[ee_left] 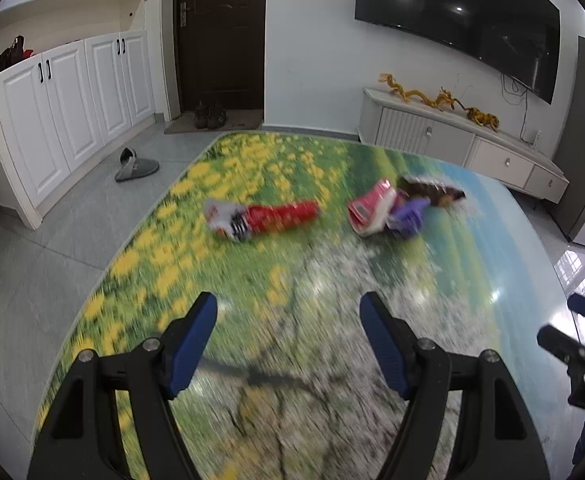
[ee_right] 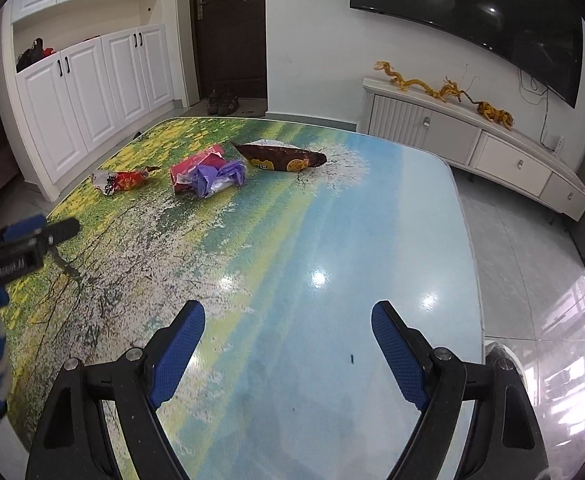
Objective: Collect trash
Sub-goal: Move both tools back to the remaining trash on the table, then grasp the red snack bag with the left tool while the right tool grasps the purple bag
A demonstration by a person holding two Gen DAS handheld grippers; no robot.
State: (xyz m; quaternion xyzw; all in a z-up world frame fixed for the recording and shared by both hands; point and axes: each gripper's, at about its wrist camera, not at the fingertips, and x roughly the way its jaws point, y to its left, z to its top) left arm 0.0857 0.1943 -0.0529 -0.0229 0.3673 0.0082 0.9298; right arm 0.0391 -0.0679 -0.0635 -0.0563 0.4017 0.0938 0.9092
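Note:
Trash lies on a table (ee_right: 332, 240) printed with a flower meadow. A red and white wrapper (ee_left: 262, 218) (ee_right: 122, 179) sits left of a pink packet (ee_left: 372, 208) (ee_right: 196, 168) with a crumpled purple wrapper (ee_left: 408, 214) (ee_right: 222, 176) against it. Behind them rests a brown snack bag (ee_left: 432, 192) (ee_right: 284, 158). My left gripper (ee_left: 288, 344) hovers open over the near table, well short of the trash, nothing between its fingers. My right gripper (ee_right: 288, 354) is open too, empty, over the blue part of the table. Each gripper shows at the edge of the other's view.
White cupboards (ee_left: 72, 108) line the left wall, with a grey slipper (ee_left: 136, 164) on the tiled floor and shoes (ee_left: 210, 114) by a dark door. A low white TV cabinet (ee_right: 472, 140) with golden figurines stands beyond the table under a wall TV (ee_left: 460, 16).

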